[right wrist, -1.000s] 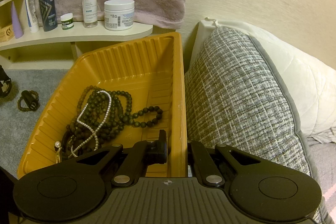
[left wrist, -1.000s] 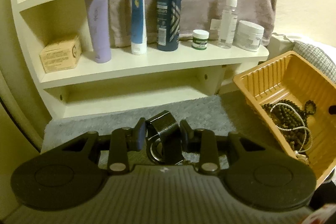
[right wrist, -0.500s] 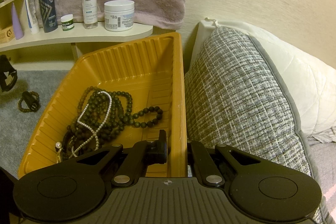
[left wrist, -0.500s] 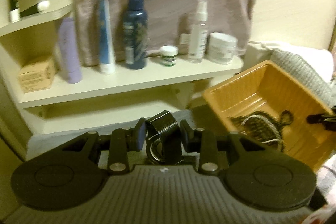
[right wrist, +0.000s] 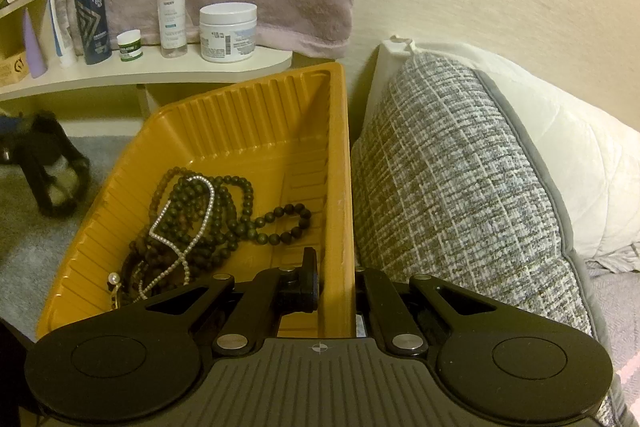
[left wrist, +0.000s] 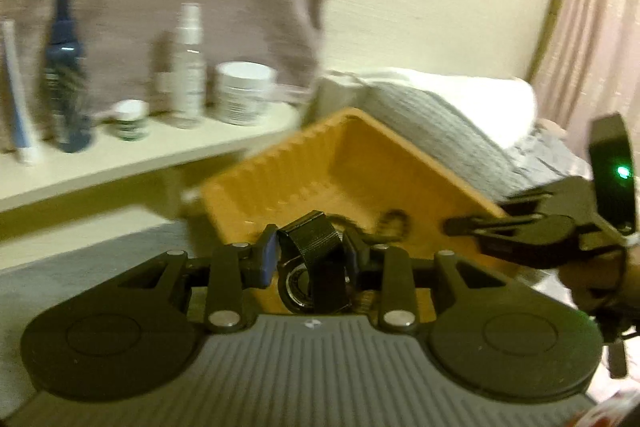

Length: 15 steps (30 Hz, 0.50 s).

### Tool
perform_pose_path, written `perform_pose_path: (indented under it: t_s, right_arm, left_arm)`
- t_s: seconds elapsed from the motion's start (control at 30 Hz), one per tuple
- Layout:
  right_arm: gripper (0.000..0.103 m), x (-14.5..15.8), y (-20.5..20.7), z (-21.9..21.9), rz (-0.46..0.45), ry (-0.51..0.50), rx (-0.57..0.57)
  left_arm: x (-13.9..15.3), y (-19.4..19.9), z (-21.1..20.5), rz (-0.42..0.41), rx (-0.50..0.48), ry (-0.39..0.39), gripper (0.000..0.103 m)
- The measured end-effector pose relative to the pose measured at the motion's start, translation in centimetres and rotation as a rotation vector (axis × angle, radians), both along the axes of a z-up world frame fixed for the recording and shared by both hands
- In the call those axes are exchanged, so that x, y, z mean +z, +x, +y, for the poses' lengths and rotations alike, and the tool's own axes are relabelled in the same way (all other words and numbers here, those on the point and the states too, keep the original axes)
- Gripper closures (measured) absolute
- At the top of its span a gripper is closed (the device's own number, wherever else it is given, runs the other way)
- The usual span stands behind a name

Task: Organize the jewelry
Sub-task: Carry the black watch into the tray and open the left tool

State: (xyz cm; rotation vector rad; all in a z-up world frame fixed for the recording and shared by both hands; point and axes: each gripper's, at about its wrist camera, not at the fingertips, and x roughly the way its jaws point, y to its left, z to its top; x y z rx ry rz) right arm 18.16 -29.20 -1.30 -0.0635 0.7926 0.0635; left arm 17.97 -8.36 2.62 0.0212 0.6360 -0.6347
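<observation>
1. Plainly, the left gripper (left wrist: 310, 257) pinched a black wristwatch with a woven strap and round metal case (left wrist: 314, 267) between its two pads; the strap looped upward and the case hung just below the fingertips.
2. Ahead of those fingers and slightly to the right in the left wrist view lay the ribbed orange plastic tray (left wrist: 320, 163), its open mouth facing the watch, so the watch was short of the tray's near rim rather than over its floor, as far as the blurred view allowed.
3. Already inside the tray rested a heap of dark beaded necklaces (right wrist: 208, 211) with a thin pearl strand (right wrist: 188, 223) draped over them, gathered toward the left and near side as the right wrist camera showed it.
4. Meanwhile the right gripper (right wrist: 336, 287) had its fingers pressed together on the tray's right wall, one finger inside and one outside, steadying it against the grey-and-white woven cushion (right wrist: 460, 195).
5. Judging by this, the left hand was the carrier and needed only to travel forward over the rim; the bare tray floor beyond the beads looked the likelier landing spot.
</observation>
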Motion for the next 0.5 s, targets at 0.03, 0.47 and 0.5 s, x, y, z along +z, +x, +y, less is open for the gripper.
perform_pose_path:
  t_s: [0.03,0.47,0.5]
  right_arm:
    - [0.099,0.0,0.0,0.0,0.000,0.001,0.000]
    - [0.099,0.0,-0.1,0.0,-0.001,0.005,-0.003]
    - [0.099,0.0,-0.1,0.0,-0.001,0.006,-0.003]
  left_arm:
    - [0.0,-0.2,-0.6,0.009,-0.019,-0.004,0.073]
    - [-2.0,-1.0,-5.4,0.087,-0.148,0.025,0.072]
    - [-2.2,-1.0,-5.5,0.090,-0.151,0.027,0.072]
